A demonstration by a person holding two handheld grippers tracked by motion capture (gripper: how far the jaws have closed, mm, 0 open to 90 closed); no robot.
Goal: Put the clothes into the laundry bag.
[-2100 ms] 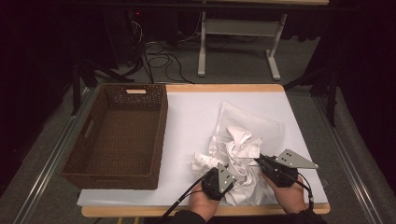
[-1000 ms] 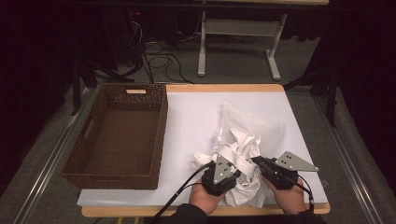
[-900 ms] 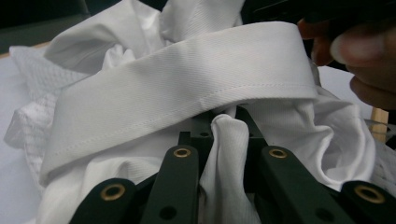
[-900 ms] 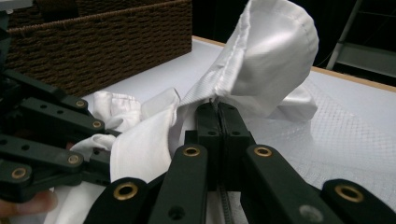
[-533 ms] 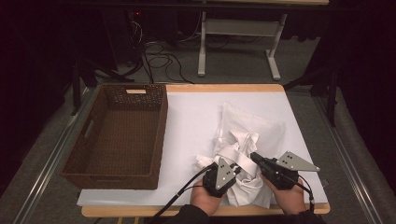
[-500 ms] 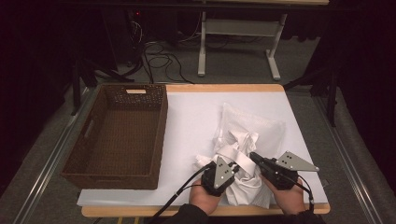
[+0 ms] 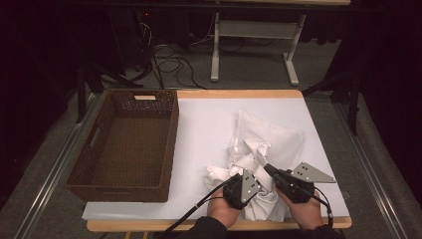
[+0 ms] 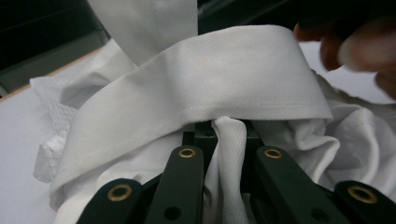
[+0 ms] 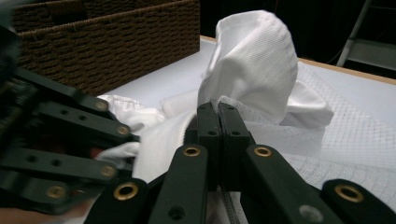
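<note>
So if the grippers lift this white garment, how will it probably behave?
Probably floppy: the white garment lies crumpled, and a fold bunches between the left gripper jaws. Likely light for its size, being thin cloth. It should sag and trail rather than roll.

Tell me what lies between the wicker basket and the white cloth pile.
Bare white table cover separates wicker basket from white cloth pile, seen in the high view.

Black tools [image 7: 251, 175] with brass rivets (grey three-cornered plates on top), black cables trailing.
</note>
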